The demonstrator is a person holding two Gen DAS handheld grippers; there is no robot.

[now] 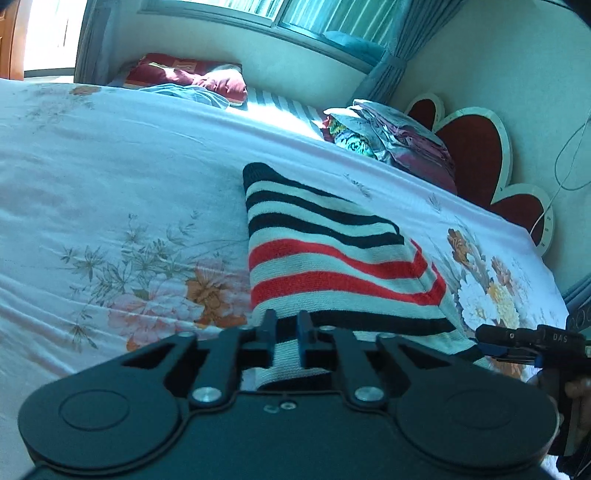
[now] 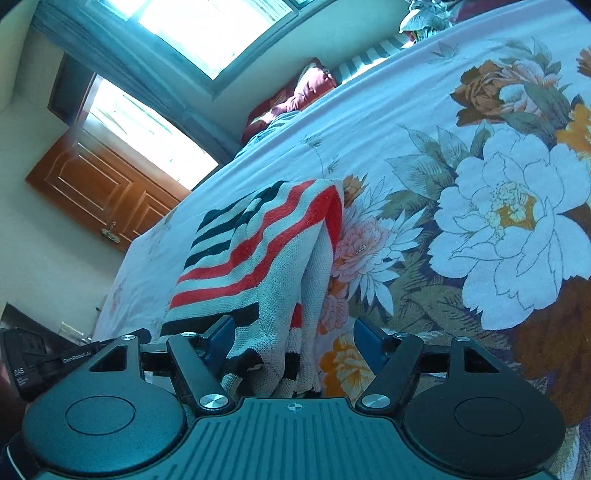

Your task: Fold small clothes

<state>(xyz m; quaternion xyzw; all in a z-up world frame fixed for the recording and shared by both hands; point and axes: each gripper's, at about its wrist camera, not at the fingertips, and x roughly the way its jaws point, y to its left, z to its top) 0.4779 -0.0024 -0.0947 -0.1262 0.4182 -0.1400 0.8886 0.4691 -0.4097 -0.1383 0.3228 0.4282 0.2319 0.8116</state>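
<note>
In the left wrist view, the left gripper [image 1: 287, 328] has its jaws pressed onto the near hem of the striped knit garment [image 1: 332, 254], pinching a band of white fabric between them. The garment lies folded on the bed [image 1: 110, 177], over a floral sheet, its black stripes at the far end and red stripes nearer the gripper. Its right edge shows a doubled layer. Just right of the garment's near corner, the right gripper [image 1: 517, 341] comes in low from the side. Beyond the garment, a maroon pillow [image 1: 184, 75] lies against the wall, and a pile of folded cloth [image 1: 399, 144] sits by the red headboard [image 1: 476, 155].

In the right wrist view, the right gripper [image 2: 295, 338] has its jaws spread wide, with the garment's [image 2: 266, 243] near edge hanging loosely between them, closer to the left finger [image 2: 221, 332]; neither pad clearly presses it. The garment rises from the sheet in a slack fold, its layers parting on the right side. Left of the garment, a wooden door [image 2: 103, 188] stands below a bright window [image 2: 207, 29].
</note>
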